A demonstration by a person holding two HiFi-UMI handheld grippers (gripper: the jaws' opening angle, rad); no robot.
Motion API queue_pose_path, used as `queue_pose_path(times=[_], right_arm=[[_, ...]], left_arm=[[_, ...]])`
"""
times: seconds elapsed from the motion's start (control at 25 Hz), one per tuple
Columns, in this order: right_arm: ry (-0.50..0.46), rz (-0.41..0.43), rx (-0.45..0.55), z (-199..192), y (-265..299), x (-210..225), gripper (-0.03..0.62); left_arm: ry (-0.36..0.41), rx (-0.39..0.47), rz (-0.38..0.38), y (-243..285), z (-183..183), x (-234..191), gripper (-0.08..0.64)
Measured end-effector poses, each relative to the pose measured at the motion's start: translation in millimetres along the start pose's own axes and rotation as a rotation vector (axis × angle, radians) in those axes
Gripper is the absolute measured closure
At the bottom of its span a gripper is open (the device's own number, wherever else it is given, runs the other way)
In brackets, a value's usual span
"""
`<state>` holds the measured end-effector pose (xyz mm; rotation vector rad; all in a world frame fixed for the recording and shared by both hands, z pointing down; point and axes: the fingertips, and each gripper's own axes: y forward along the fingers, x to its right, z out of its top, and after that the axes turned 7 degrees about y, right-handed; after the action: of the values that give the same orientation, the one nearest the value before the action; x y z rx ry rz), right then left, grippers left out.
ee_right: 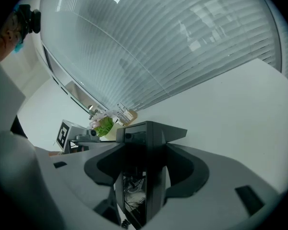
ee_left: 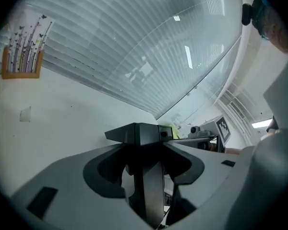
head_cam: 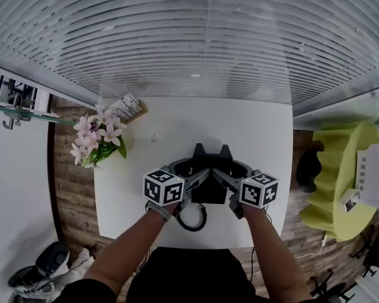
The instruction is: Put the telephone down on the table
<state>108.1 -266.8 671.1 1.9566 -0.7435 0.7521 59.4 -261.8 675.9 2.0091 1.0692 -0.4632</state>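
The black telephone (head_cam: 210, 174) is clamped from both sides. My left claw (head_cam: 199, 177) is closed on its left flank and my right claw (head_cam: 222, 178) on its right. In the left gripper view my jaws press against the dark body (ee_left: 145, 137), and the right gripper view shows the same hold (ee_right: 147, 134). The telephone sits over the middle of the white counter (head_cam: 256, 128), toward the near edge; I cannot tell whether its base touches the surface. A black cord (head_cam: 191, 229) loops below it at the near edge.

The cubes on my claws carry black-and-white square patterns, no letters.

At the counter's left edge is a bunch of pink flowers (head_cam: 96, 139) with green leaves. Just beyond it, at the far left corner, stands a card holder (head_cam: 129, 108); its print is too small to read from above, and the left gripper view shows only drawn stems and butterflies (ee_left: 23, 55).

Off the right edge is a yellow-green chair (head_cam: 340, 180).
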Motion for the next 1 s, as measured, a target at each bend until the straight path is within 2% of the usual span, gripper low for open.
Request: queue_pose_path(times=[0.16, 0.72, 0.88, 1.0], right_arm=[[0.024, 0.004, 0.0, 0, 4, 6, 0.319], [0.084, 0.091, -0.017, -2, 5, 12, 0.319], [0.196, 0.133, -0.01, -1, 3, 16, 0.314], [0.165, 0.107, 0.022, 6, -10, 13, 0.314]], left_arm=[[-0.013, -0.006, -0.005, 5, -1, -5, 0.316], [0.013, 0.006, 0.017, 9, -1, -2, 0.318], [0.063, -0.014, 0.022, 7, -2, -1, 0.315], [0.091, 0.009, 0.065, -5, 4, -3, 0.304]])
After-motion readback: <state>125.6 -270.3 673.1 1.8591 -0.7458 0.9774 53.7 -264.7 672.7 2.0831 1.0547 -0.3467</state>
